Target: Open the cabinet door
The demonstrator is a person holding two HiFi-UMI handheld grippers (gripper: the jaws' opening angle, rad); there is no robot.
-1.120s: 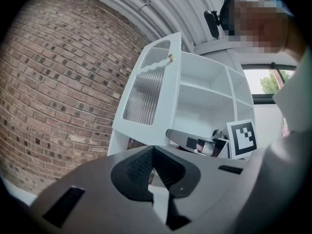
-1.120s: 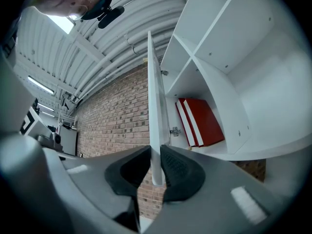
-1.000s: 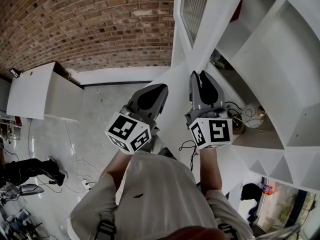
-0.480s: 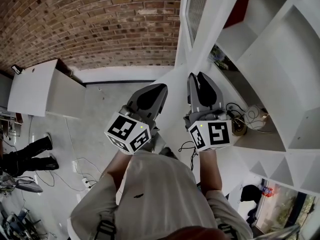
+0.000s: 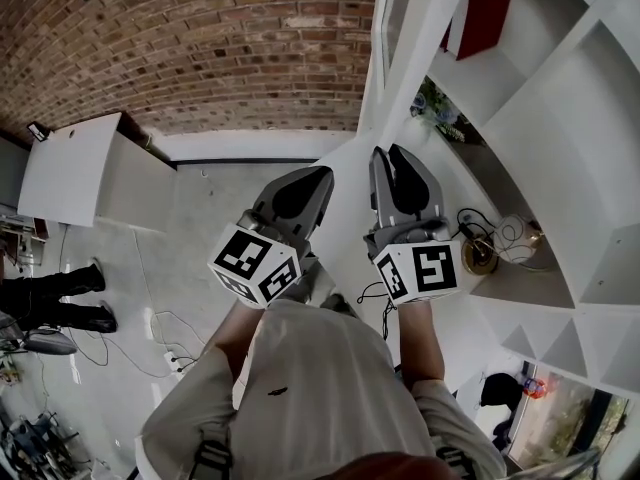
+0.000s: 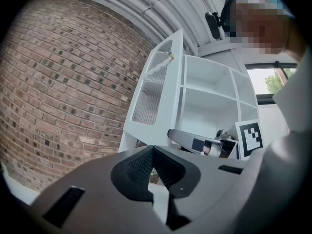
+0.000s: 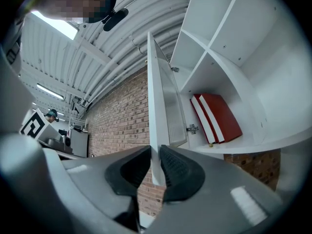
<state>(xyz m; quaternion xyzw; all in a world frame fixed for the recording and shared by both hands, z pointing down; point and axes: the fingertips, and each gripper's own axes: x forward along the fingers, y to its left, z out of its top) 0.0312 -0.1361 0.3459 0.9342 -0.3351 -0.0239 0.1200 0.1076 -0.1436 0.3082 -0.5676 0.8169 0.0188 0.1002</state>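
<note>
The white cabinet door (image 5: 432, 38) with a ribbed glass pane stands swung out from the open shelving. In the right gripper view the door (image 7: 155, 101) runs edge-on, and my right gripper (image 7: 156, 165) is shut on its lower edge, with a pad on each face. From the head view the right gripper (image 5: 395, 154) reaches forward at the door's bottom corner. My left gripper (image 5: 318, 174) hovers beside it to the left, apart from the door. Its jaws (image 6: 153, 151) meet at the tips with nothing between them. The door (image 6: 157, 94) stands ahead of it.
Red books (image 7: 219, 115) lean on an upper shelf behind the door. A lower shelf (image 5: 520, 278) holds cables and a small round object (image 5: 480, 253), with a plant (image 5: 435, 108) above. A brick wall (image 5: 200, 48) lies left, a white cabinet (image 5: 70, 173) and a person's legs (image 5: 50, 298) further left.
The door has swung further out with the right gripper on it, so more shelf interior and the red books show. Both grippers drifted slightly. The legs at left have shifted.
</note>
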